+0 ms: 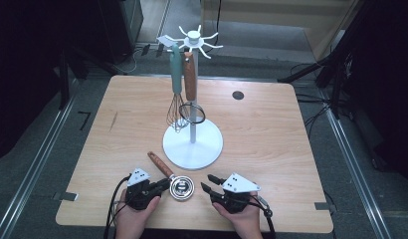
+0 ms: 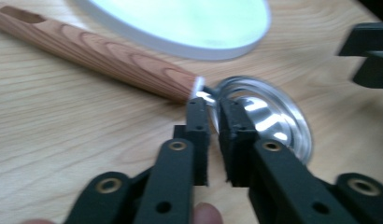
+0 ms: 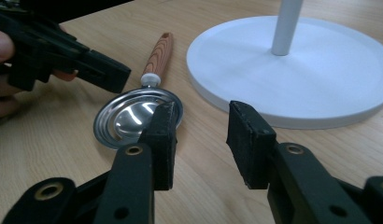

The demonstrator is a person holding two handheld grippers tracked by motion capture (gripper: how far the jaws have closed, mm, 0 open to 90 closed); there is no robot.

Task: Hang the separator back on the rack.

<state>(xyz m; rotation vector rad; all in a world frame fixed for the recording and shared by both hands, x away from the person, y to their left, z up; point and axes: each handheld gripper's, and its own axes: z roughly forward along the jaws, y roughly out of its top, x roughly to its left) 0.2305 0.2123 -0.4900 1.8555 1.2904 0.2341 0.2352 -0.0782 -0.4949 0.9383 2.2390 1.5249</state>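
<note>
Left claw (image 2: 214, 114): clenched on the thin steel neck and rim of the ladle (image 1: 178, 185), just where the bowl meets the wooden handle (image 2: 94, 53); the pads look nearly closed, with only a sliver of metal between them.
Right claw (image 3: 199, 126): released, nothing between its pads; it hovers just beside the ladle's bowl (image 3: 133, 116) without touching it.
Bench (image 1: 271, 144): the ladle lies flat on it near the person's edge, handle pointing away and to the left, bowl close to the white base (image 1: 193, 144) of the hanging rack (image 1: 193, 37).
Biggest risk: the grip sits on a narrow, polished strip, so the ladle may pivot in the pads as it lifts, the long handle swinging down or sideways.
Second risk: a swinging handle or bowl may knock the rack's base, which is just beside it, and jolt the whisk (image 1: 176, 94) and the other wooden-handled tool (image 1: 190, 74) hanging above.
Third risk: the right claw, so near the bowl, may nudge it before the left has a firm hold.
Smallest risk: the hanging hole (image 2: 27, 17) at the handle's far end is small, so a tilted ladle may miss its hook.
</note>
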